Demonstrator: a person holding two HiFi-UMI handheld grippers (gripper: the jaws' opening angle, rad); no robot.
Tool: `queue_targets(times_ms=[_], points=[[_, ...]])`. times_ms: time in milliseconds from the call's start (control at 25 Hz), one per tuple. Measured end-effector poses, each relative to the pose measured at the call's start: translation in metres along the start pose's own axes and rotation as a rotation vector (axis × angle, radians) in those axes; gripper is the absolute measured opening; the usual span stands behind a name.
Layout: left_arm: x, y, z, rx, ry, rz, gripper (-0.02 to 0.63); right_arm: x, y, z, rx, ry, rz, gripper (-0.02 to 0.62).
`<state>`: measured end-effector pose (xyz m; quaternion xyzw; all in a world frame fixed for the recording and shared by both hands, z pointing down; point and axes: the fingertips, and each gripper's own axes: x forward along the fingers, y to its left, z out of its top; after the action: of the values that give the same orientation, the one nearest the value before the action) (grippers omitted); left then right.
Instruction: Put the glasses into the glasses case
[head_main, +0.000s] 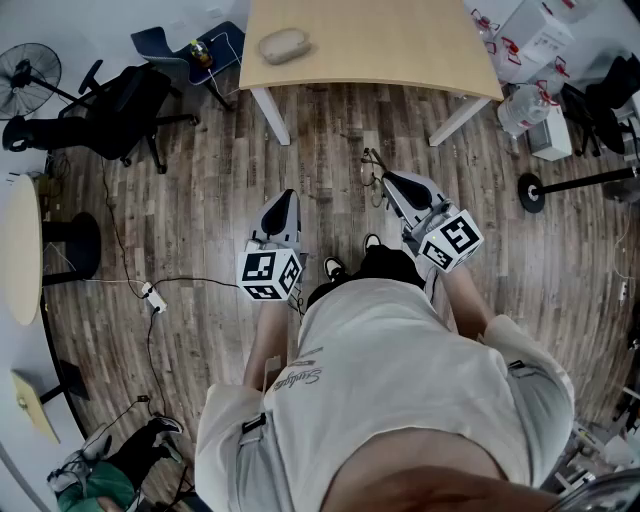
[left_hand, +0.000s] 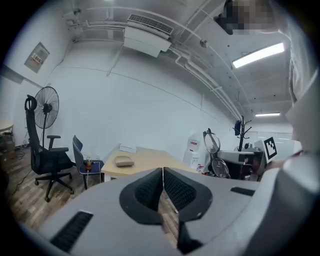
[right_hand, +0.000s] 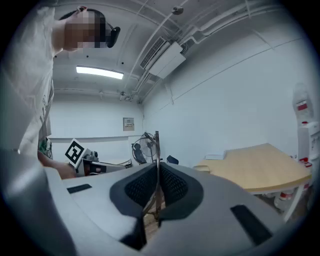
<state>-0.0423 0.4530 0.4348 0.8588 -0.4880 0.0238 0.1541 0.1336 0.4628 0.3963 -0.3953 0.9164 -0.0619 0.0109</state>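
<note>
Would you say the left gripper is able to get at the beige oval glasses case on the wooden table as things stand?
Probably not yet: the left gripper hangs over the plank floor, well short of the beige oval glasses case on the wooden table, jaws shut. Nothing blocks the way.

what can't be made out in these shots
glasses case: too small in the head view to tell open or shut.
glasses: right gripper view shows only an edge-on sliver in the right gripper; lenses unseen there.
table: far side cut off by head view's top edge.
</note>
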Motion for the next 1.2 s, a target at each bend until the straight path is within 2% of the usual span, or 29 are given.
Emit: queue_targets(times_ms=[360, 480, 640, 960, 1200], points=[[0.008, -0.007, -0.001, 0.007, 0.015, -0.034, 0.017, -0.006, 0.000, 0.007, -0.004, -0.014, -0.002, 0.011], [0.016, -0.005, -0.002, 0.006, 0.027, -0.034, 0.017, -0.001, -0.003, 0.008, -0.040, -0.003, 0.004, 0.011], [0.030, -0.001, -0.001, 0.009, 0.039, -0.022, 0.017, 0.007, -0.015, 0.002, -0.028, 0.009, 0.014, 0.011], [0.071, 0.011, 0.019, 0.041, 0.058, 0.035, 0.017, 0.039, -0.070, 0.001, -0.016, -0.004, 0.042, 0.011], [0.130, 0.028, 0.050, 0.101, 0.055, 0.068, 0.017, 0.088, -0.127, 0.015, -0.004, -0.065, 0.093, 0.011]])
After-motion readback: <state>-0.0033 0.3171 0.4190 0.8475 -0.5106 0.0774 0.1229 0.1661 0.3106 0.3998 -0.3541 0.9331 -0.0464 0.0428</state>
